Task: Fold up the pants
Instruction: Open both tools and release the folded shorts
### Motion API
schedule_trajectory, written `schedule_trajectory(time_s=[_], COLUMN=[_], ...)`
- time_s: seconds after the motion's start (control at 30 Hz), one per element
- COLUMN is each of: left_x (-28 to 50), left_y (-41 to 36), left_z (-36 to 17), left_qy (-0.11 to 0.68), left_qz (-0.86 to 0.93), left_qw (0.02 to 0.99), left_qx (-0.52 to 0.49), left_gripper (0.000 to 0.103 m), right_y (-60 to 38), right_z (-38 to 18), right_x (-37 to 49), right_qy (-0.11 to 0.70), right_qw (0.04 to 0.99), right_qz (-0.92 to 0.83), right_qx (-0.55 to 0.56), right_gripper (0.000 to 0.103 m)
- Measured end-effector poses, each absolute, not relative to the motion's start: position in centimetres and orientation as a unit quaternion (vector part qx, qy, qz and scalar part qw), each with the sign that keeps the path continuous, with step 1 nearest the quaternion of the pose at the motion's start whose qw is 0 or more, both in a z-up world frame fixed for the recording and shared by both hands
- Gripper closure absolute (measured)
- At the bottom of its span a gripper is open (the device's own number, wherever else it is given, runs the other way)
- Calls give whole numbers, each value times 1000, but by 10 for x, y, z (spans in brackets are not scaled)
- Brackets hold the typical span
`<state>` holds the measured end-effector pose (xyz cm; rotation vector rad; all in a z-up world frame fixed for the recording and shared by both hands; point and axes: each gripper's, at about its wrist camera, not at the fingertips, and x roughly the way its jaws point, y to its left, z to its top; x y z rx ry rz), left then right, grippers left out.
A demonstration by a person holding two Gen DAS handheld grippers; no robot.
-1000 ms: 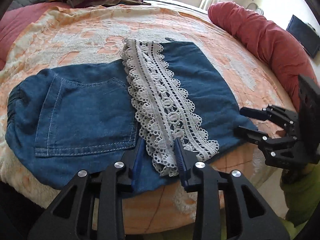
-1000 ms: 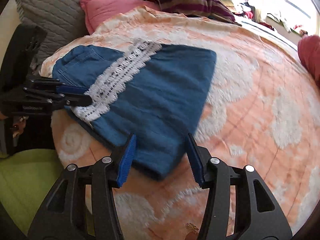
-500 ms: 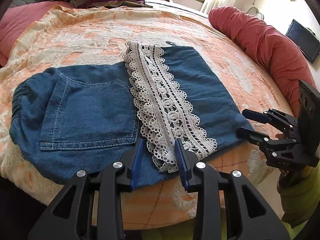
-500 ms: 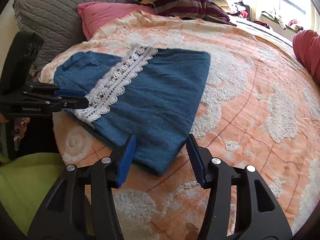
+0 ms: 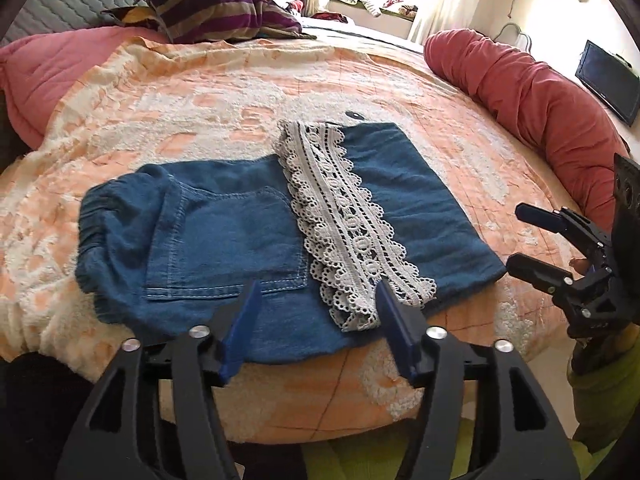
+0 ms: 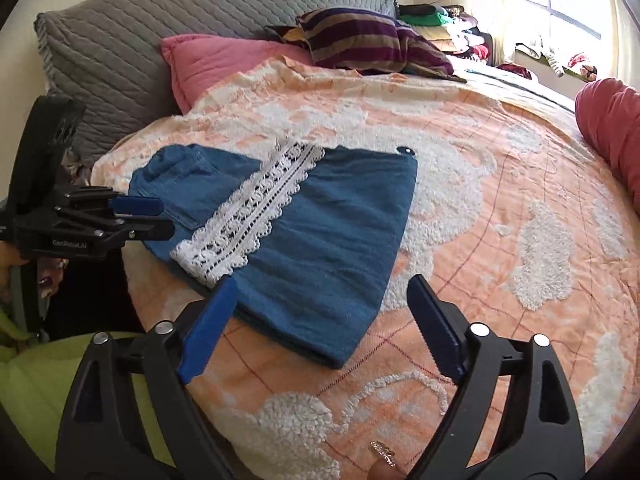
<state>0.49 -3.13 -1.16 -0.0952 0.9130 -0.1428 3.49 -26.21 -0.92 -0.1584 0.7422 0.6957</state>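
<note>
Folded pants [image 5: 248, 236] lie flat on bedspread [image 5: 180, 112], lace hem [image 5: 352, 232] on top. Left gripper [image 5: 316, 300] and right gripper [image 6: 320, 304]: jaws just opened, nothing between. Only the right wrist view shows the grey headboard [image 6: 160, 32].

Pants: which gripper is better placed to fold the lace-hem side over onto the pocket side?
Right, probably. The right gripper hangs open just off the pants' folded end; the left gripper, also open, sits nearer the pocket.
</note>
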Motion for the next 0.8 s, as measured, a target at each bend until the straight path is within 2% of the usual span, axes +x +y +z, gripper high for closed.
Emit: schedule_trajectory(time_s=[0.13, 0.23, 0.3, 0.8], left_x=[1, -2, -3, -13], left_y=[-26, -21, -17, 31], left_z=[-5, 0, 2, 13], left_qy=[431, 424, 420, 401], left_qz=[-61, -55, -51, -3], left_qw=[899, 903, 905, 913], left_qx=[-44, -43, -44, -71], left_gripper=[31, 30, 23, 11], right_y=[-257, -252, -247, -190], right_z=[1, 7, 12, 44], right_x=[34, 35, 35, 39], right_qy=[344, 338, 334, 312], right_qw=[874, 875, 875, 865], right_qz=[335, 338, 341, 378], right_qx=[-78, -79, -81, -105], right_gripper=[17, 15, 14, 11])
